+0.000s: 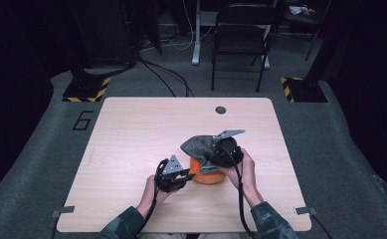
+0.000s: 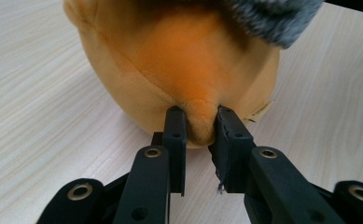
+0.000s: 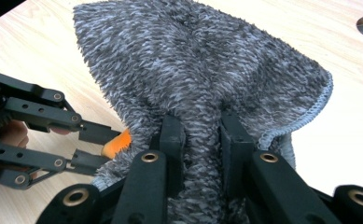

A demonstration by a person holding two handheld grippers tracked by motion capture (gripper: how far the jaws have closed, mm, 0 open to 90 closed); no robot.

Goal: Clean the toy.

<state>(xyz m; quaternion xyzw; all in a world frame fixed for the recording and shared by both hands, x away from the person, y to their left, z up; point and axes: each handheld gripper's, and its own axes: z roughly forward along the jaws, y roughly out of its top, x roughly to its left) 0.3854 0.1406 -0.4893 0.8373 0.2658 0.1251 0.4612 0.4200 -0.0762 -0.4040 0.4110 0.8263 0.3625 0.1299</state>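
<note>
Forearms at lower edge, one gripper per hand. Wooden table (image 1: 131,129), bare apart from work at front centre. Grey fleecy cloth (image 3: 202,65) draped over orange plush toy (image 2: 184,60). Right gripper (image 3: 201,128) clamped on fold of cloth, lifted above toy. Left gripper (image 2: 198,122) pinched on toy's lower bulge, pinning it. Cloth partly raised; orange still largely covered, uncovering judged unfinished.

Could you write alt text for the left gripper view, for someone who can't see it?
Two black tongs pinch a fold of a soft orange plush toy that rests on a pale wooden table. A fuzzy grey cloth drapes over the toy's top right.
</note>
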